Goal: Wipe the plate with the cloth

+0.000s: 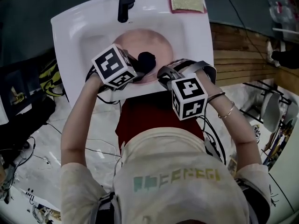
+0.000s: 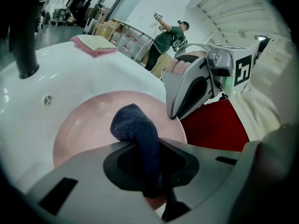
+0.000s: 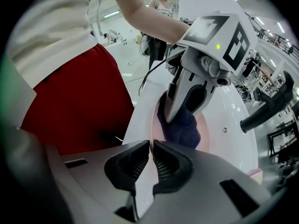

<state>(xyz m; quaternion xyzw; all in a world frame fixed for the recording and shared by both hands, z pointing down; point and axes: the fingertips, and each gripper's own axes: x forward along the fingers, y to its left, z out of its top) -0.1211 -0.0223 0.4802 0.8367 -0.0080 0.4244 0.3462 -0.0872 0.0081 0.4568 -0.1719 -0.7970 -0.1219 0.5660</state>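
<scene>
Left gripper view is showing the left gripper (image 2: 150, 166) pinching a dark blue cloth (image 2: 137, 130), its bunched end sitting over the pink plate (image 2: 81, 122) in the white sink (image 2: 98, 69). The right gripper (image 3: 152, 158) is clamping the plate's near rim. Both forearms are reaching forward over the sink; in head view, marker cubes are hiding the jaws.

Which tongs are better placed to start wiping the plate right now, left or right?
Left. The left tongs are shut on the dark cloth, which already sits over the pink plate. The right tongs appear clamped on the plate's rim, steadying it.
</scene>
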